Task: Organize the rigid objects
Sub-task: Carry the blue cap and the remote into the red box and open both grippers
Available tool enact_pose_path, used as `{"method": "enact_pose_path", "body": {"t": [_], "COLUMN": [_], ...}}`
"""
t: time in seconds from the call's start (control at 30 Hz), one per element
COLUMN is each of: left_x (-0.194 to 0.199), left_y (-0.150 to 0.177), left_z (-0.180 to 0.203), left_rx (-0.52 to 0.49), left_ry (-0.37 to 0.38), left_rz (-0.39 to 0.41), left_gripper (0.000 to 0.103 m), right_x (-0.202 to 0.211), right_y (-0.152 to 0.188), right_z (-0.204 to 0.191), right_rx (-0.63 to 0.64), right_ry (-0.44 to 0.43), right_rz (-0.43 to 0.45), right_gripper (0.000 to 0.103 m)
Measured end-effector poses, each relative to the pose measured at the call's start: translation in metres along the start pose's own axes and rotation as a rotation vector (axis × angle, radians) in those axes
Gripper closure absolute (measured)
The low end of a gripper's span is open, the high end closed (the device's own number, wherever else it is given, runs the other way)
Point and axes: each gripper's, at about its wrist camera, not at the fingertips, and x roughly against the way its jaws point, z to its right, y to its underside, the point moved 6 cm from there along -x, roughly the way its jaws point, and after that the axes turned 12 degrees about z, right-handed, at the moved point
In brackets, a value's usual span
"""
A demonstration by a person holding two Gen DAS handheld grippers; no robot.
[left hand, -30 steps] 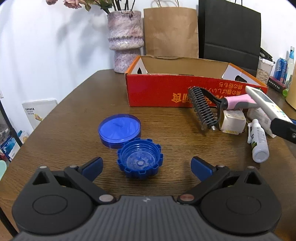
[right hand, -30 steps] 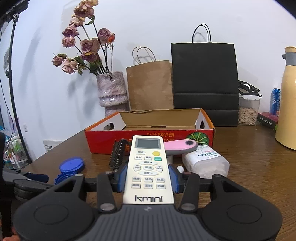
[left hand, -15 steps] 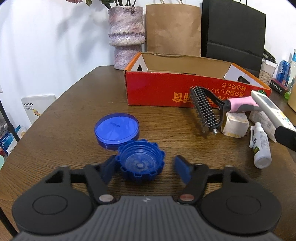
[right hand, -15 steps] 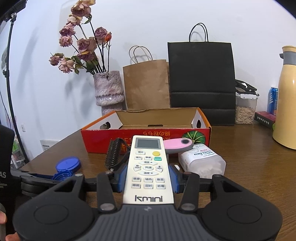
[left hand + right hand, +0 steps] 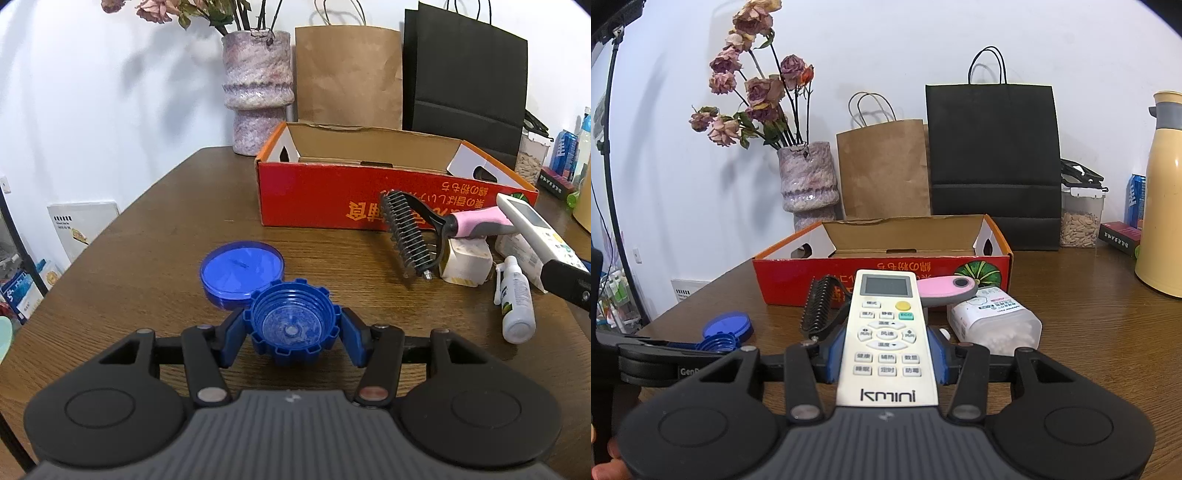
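The left gripper (image 5: 292, 334) is clamped on the blue cap (image 5: 291, 325), low centre, touching the lid (image 5: 242, 272); lift straight so the lid stays put; the right gripper (image 5: 887, 354) grips the remote (image 5: 887, 332); the box (image 5: 369, 192) floor is hidden from both views.

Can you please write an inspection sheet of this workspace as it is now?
Surface: brown wooden table.
Job's things: red cardboard box open; blue ridged cap, blue flat lid, white remote, pink-handled comb, white bottle.
Clutter: vase, paper bags, yellow jug.
Grippers: left claw shut on blue ridged cap; right claw shut on white remote.
Cables: nothing seen.
Surroundings: white wall.
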Motion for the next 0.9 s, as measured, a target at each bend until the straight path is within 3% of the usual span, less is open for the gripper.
{"method": "enact_pose_path", "body": {"t": [0.53, 0.9], "left_x": [0.026, 0.020], "left_y": [-0.041, -0.071], "left_z": [0.022, 0.041], "left_rx": [-0.008, 0.000], "left_ry": [0.029, 0.041], "left_rz": [0.111, 0.159], "left_gripper": [0.047, 0.047], "right_x": [0.003, -0.006], "right_y": [-0.017, -0.040], "right_z": [0.002, 0.006], "right_rx": [-0.011, 0.010], "right_ry": [-0.005, -0.003], "right_rz": [0.039, 0.075], "right_gripper": [0.058, 0.058]}}
